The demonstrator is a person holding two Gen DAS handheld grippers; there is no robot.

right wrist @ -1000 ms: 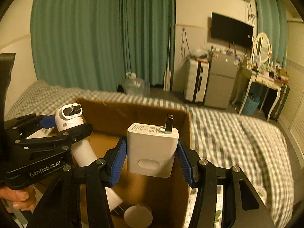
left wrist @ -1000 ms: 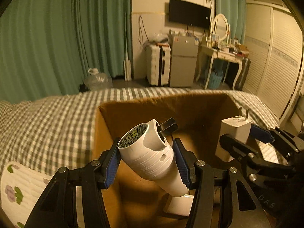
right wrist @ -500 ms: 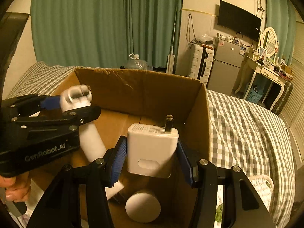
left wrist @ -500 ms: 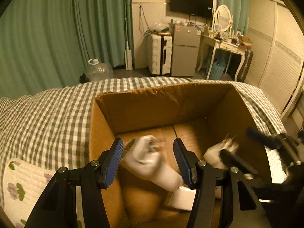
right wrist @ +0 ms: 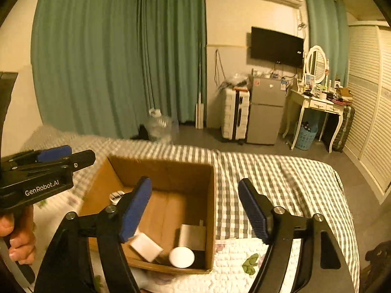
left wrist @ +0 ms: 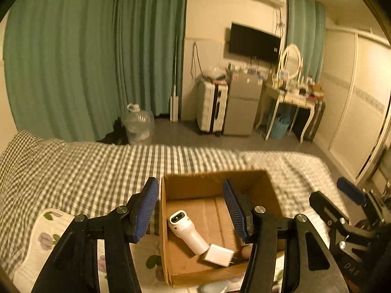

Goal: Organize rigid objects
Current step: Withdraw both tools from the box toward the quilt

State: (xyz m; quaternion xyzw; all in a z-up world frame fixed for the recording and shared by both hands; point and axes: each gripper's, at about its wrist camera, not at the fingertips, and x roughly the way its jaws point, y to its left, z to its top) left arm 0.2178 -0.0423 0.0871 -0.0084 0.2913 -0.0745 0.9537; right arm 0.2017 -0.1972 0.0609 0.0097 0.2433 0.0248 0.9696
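Note:
An open cardboard box (left wrist: 212,179) sits on the checked bed; it also shows in the right wrist view (right wrist: 168,164). Inside lie a white cylindrical device (left wrist: 187,229), a white block (left wrist: 218,255), the white charger plug (right wrist: 191,236), another white block (right wrist: 146,246) and a white round object (right wrist: 182,256). My left gripper (left wrist: 190,210) is open and empty above the box. My right gripper (right wrist: 195,210) is open and empty above the box's right side. The left gripper also shows in the right wrist view (right wrist: 48,161), and the right gripper in the left wrist view (left wrist: 342,195).
A floral quilted pad (left wrist: 48,241) lies under the box's near edge. Beyond the bed stand a water jug (left wrist: 136,127), a white suitcase (left wrist: 211,109), a small fridge (left wrist: 242,107), a dressing table (left wrist: 290,100) and green curtains (left wrist: 73,61).
Both grippers opened and let go: the white cylinder and the charger plug dropped into the box. Both grippers then rose and pulled back from the box.

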